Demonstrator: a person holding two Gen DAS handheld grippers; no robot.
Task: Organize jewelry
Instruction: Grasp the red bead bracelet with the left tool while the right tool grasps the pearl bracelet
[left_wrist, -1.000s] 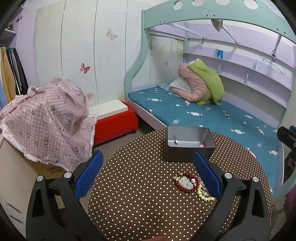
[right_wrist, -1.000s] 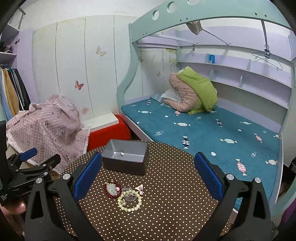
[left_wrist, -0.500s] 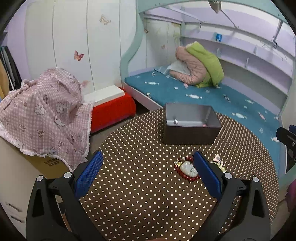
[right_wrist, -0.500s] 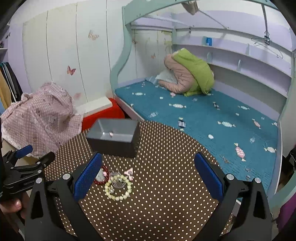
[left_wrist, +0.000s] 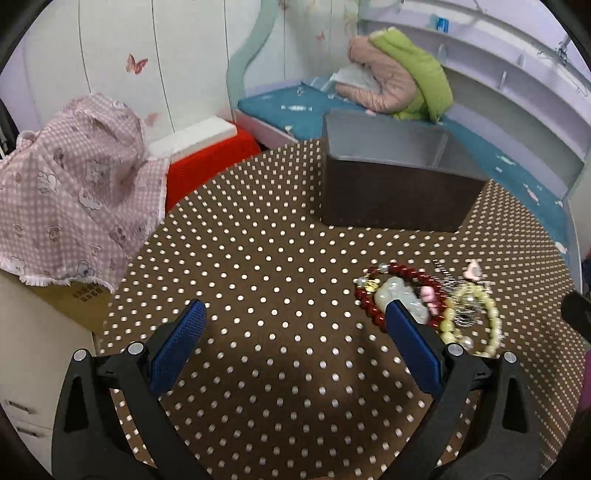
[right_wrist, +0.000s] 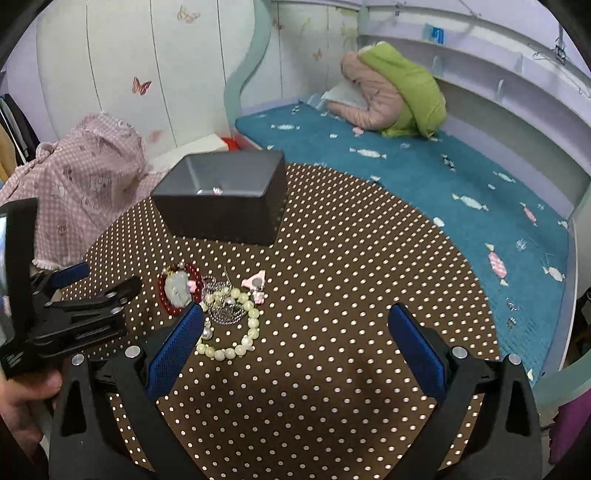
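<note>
One dark box (right_wrist: 221, 206), one red bead bracelet (left_wrist: 402, 291), one pale bead bracelet (right_wrist: 232, 332), one silvery tiara (right_wrist: 225, 310), two small pink clips (right_wrist: 255, 282), one pale carved pendant (right_wrist: 177, 290), two grippers (left_wrist: 295, 345) (right_wrist: 295, 345)

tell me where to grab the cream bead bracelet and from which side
Take the cream bead bracelet at its near arc, coming from above. It lies flat; its far arc tangles with the silver piece and sits near the red bracelet, while the near beads lie clear.
</note>
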